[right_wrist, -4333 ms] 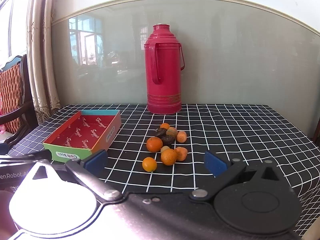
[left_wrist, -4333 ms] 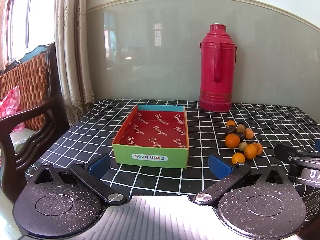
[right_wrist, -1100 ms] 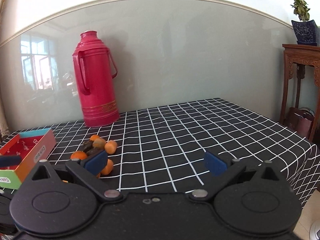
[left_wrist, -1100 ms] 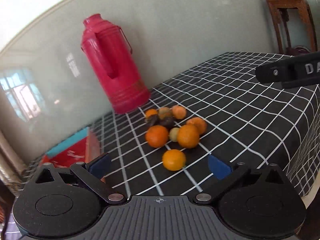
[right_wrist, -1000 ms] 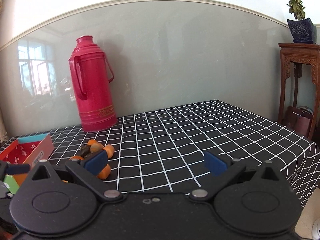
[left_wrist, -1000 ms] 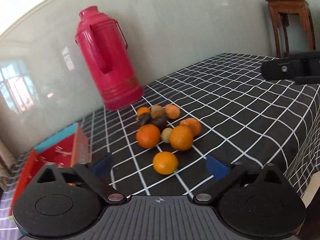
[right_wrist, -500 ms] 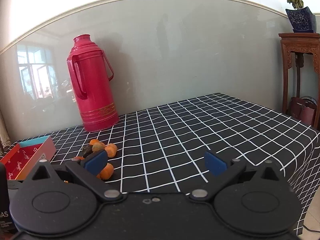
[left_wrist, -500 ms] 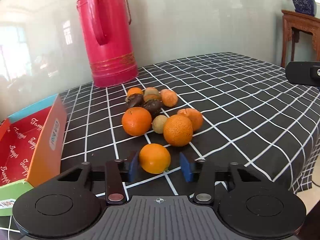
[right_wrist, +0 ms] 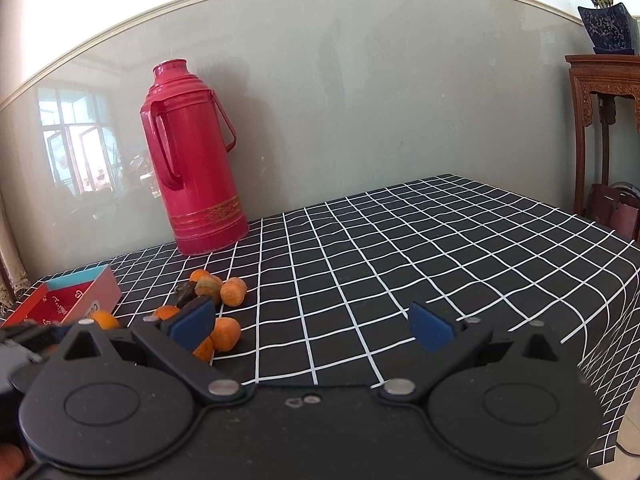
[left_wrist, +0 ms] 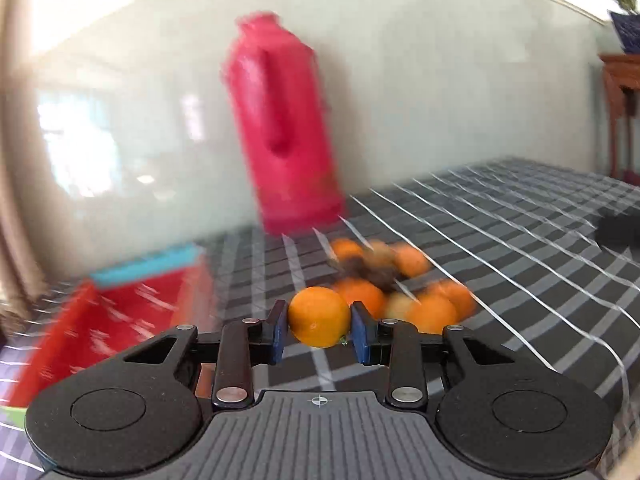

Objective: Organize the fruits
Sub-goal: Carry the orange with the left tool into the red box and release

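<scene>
orange (left_wrist: 319, 316) now between closing left tool (left_wrist: 319, 330) pads, earlier loose on cloth; right tool (right_wrist: 312, 322) wide open, empty.

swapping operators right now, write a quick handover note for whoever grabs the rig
Left tool: jaws closing on an orange, pads against its sides; it looks lifted off the cloth, though blur makes that uncertain.
Right tool: open, empty, above the checked tablecloth.
Fruit pile: loose on the cloth in front of the red thermos.
Red box: left of the pile; no fruit visible in the part that shows.
Done: first orange gripped.
Left: put it in the box, then the rest of the pile.
</scene>
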Action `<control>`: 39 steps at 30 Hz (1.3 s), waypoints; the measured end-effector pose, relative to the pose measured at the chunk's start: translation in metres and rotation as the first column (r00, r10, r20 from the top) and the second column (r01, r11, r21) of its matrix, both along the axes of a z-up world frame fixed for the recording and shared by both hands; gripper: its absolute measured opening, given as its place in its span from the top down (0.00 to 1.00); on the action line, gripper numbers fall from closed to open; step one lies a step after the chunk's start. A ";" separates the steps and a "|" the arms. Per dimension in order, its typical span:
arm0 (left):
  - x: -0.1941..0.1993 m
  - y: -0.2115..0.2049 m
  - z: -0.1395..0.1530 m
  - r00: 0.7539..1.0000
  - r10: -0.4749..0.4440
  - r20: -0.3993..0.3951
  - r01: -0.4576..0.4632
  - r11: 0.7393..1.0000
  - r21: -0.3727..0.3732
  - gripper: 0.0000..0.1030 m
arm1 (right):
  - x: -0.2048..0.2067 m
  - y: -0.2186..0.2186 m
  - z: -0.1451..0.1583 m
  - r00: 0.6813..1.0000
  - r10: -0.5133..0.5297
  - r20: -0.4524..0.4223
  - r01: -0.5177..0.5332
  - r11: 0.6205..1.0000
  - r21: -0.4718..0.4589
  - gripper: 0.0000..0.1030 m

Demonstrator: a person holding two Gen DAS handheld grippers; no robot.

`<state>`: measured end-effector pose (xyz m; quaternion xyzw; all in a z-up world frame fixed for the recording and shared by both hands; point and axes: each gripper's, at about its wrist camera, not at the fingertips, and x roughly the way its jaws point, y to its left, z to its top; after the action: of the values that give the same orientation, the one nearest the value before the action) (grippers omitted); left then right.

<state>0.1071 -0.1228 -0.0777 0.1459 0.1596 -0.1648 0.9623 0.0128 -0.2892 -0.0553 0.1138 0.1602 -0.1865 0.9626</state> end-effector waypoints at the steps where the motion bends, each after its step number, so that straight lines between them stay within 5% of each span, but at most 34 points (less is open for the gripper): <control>1: 0.001 0.007 0.004 0.999 0.038 0.024 -0.038 0.999 -0.004 0.67 | 0.001 0.001 0.000 1.000 0.002 -0.002 -0.002 1.000 -0.003 0.05; 5: 0.020 0.039 0.015 0.979 0.200 0.033 -0.199 0.980 -0.025 0.67 | 0.004 0.008 -0.001 1.000 0.018 -0.012 -0.019 1.000 -0.017 0.05; 11: 0.057 0.094 0.009 0.908 0.411 -0.076 -0.414 0.910 -0.025 0.67 | 0.013 0.023 -0.004 0.998 0.057 -0.029 -0.058 0.998 -0.029 0.05; 20: 0.081 0.125 -0.008 0.836 0.515 -0.190 -0.522 0.853 0.019 0.67 | 0.035 0.054 -0.008 0.989 0.120 -0.085 -0.128 0.987 -0.098 0.05; 26: 0.073 0.128 -0.007 0.834 0.521 -0.184 -0.525 0.851 0.028 0.61 | 0.054 0.066 -0.010 0.973 0.194 -0.124 -0.205 0.976 -0.078 0.05; 28: 0.070 0.130 -0.005 0.829 0.528 -0.183 -0.535 0.845 0.015 0.23 | 0.063 0.069 -0.010 0.969 0.212 -0.131 -0.221 0.973 -0.064 0.06; 33: 0.057 0.135 0.006 0.850 0.503 -0.157 -0.517 0.854 -0.057 0.17 | 0.084 0.069 -0.012 0.967 0.206 -0.151 -0.212 0.977 -0.027 0.16; 35: 0.052 0.139 0.011 0.855 0.495 -0.154 -0.512 0.854 -0.092 0.14 | 0.093 0.066 -0.016 0.965 0.196 -0.174 -0.198 0.980 0.003 0.40; 39: 0.041 0.147 0.019 0.861 0.495 -0.120 -0.508 0.852 -0.126 0.11 | 0.101 0.063 -0.025 0.965 0.172 -0.200 -0.169 0.985 0.032 0.46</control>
<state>0.1480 0.0242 -0.0582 0.0181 0.2189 0.0742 0.9727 0.1137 -0.2264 -0.0805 0.0872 0.2678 -0.1125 0.9529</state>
